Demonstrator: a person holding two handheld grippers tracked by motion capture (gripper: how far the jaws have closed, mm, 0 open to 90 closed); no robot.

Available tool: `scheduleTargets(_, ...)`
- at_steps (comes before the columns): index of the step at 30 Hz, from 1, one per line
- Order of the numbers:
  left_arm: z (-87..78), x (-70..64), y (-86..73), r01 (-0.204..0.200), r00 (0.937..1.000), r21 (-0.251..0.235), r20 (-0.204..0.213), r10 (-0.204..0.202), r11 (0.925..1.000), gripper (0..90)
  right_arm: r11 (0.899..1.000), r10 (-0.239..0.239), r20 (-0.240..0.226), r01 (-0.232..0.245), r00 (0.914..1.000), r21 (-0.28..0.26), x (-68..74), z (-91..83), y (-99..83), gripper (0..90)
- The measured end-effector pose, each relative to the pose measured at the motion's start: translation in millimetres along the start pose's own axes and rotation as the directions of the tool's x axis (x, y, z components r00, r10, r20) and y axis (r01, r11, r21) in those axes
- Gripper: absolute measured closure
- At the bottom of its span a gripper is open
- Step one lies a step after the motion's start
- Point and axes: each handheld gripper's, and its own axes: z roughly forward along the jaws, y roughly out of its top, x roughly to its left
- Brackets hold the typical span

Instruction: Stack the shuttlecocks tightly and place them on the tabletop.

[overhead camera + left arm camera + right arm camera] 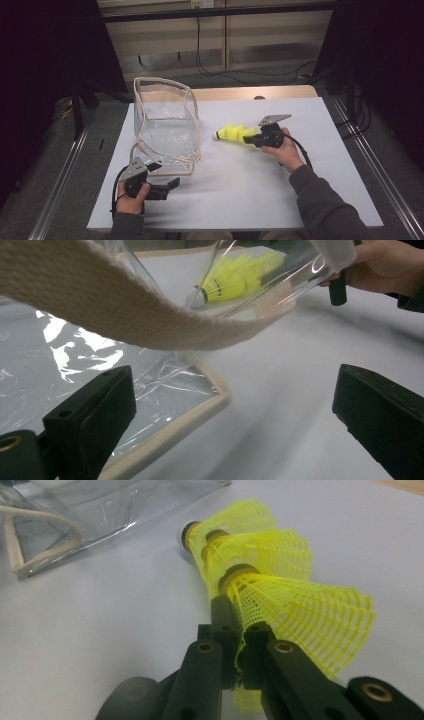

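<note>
The right tool [239, 645] is clamped tight on the skirt of stacked yellow shuttlecocks [270, 575]. The left tool [235, 415] gapes wide, holding nothing, just right of the clear bag [167, 120] on the desk [250, 185].

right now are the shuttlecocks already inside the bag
No, the right gripper holds the shuttlecocks over the table, beside the bag, not in it.

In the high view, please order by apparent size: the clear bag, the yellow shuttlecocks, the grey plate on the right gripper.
1. clear bag, largest.
2. yellow shuttlecocks.
3. grey plate, slightly smaller; close call.
</note>
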Motion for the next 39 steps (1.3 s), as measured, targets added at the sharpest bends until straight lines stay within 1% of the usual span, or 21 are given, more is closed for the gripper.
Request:
scheduleTargets(9, -0.2, -0.2, 0.1, 0.001, 1.0000, 0.000, -0.002, -0.001, 1.0000, 3.9, 1.000, -0.011, -0.024, 0.011, 0.9997, 0.002, 5.6, 1.3, 0.2, 88.5)
scheduleTargets(16, -0.4, -0.1, 0.1, 0.001, 1.0000, 0.000, -0.002, -0.001, 1.0000, 3.8, 1.000, -0.015, -0.025, 0.015, 0.9996, 0.009, 8.5, 5.2, -0.3, 87.4)
scheduleTargets(20, -0.5, -0.2, 0.2, 0.001, 1.0000, -0.001, -0.002, -0.001, 1.0000, 3.8, 1.000, -0.009, -0.025, 0.009, 0.9996, 0.009, 8.2, 5.5, -0.9, 87.0)
scheduleTargets(26, -0.6, -0.1, 0.3, -0.002, 1.0000, -0.001, -0.003, 0.002, 1.0000, 3.8, 1.000, -0.005, -0.016, 0.006, 0.9999, 0.019, 9.3, 5.5, -1.9, 82.7)
scheduleTargets(27, -0.6, -0.1, 0.3, -0.002, 1.0000, -0.001, -0.003, 0.002, 1.0000, 3.8, 1.000, -0.001, -0.020, 0.002, 0.9998, 0.020, 9.9, 5.6, -2.6, 80.7)
scheduleTargets(28, -0.7, -0.1, 0.3, -0.002, 1.0000, -0.001, -0.003, 0.002, 1.0000, 3.8, 1.000, -0.005, -0.012, 0.005, 0.9999, 0.024, 10.1, 5.4, -2.8, 78.9)
scheduleTargets(30, -0.7, 0.0, 0.3, -0.002, 1.0000, -0.001, -0.003, 0.002, 1.0000, 3.8, 1.000, -0.005, -0.009, 0.005, 0.9999, 0.022, 10.1, 5.2, -3.2, 78.8)
scheduleTargets(31, -0.7, -0.1, 0.3, -0.003, 1.0000, -0.001, -0.003, 0.003, 1.0000, 3.8, 1.000, 0.002, -0.012, -0.002, 0.9999, 0.020, 10.5, 4.4, -3.4, 76.9)
scheduleTargets(34, -0.6, -0.2, 0.3, -0.002, 1.0000, -0.001, -0.003, 0.002, 1.0000, 3.8, 1.000, 0.004, -0.012, -0.003, 0.9999, 0.018, 10.6, 3.1, -3.7, 76.7)
scheduleTargets(37, -0.6, -0.3, 0.4, -0.002, 1.0000, -0.002, -0.003, 0.002, 1.0000, 3.8, 1.000, 0.006, -0.005, -0.006, 1.0000, 0.017, 10.7, 0.0, -4.6, 72.7)
scheduleTargets(39, -0.7, -0.6, 0.5, -0.003, 1.0000, -0.001, -0.003, 0.003, 1.0000, 3.8, 1.000, 0.011, -0.001, -0.011, 0.9999, 0.017, 11.0, -2.0, -5.1, 72.1)
